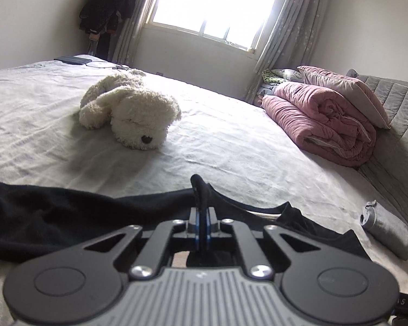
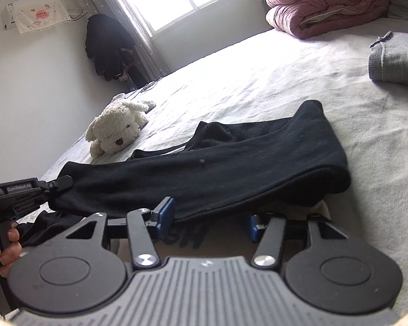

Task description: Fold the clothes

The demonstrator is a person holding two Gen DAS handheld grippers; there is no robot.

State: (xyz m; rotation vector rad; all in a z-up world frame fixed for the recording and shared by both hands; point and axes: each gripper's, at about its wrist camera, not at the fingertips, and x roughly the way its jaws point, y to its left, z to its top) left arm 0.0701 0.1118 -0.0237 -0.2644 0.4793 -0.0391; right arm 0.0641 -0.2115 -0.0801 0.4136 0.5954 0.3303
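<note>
Looking along the left gripper [image 1: 201, 212], its two blue-padded fingers are pressed together on a pinched-up fold of the one soft black knit garment [image 1: 54, 212], which stretches flat across the near edge of the bed [image 1: 231, 146], covered by a pale grey, finely wrinkled sheet. One fluffy cream plush dog [image 1: 130, 111] lies on its side mid-bed. At the right sit one rolled, quilted dusty-pink duvet [image 1: 323, 125] with one matching pink pillow [image 1: 348, 92] on top, and one small folded grey knit piece [image 1: 386, 231] lies near the bed's edge. Two grey patterned curtains [image 1: 288, 27] frame one bright window.

From the right wrist view, the right gripper [image 2: 206, 220] has its two blue pads apart, one on each side of the black garment's lower hem; whether they press the cloth cannot be told. The garment forms a long folded band with a rounded right end. The left gripper [image 2: 59, 183] clamps its left end, a hand [image 2: 2, 250] on the handle. The plush dog, pink duvet and grey knit piece each appear once, and one white wall air conditioner [image 2: 35, 12] wears a fringed cloth cover.
</note>
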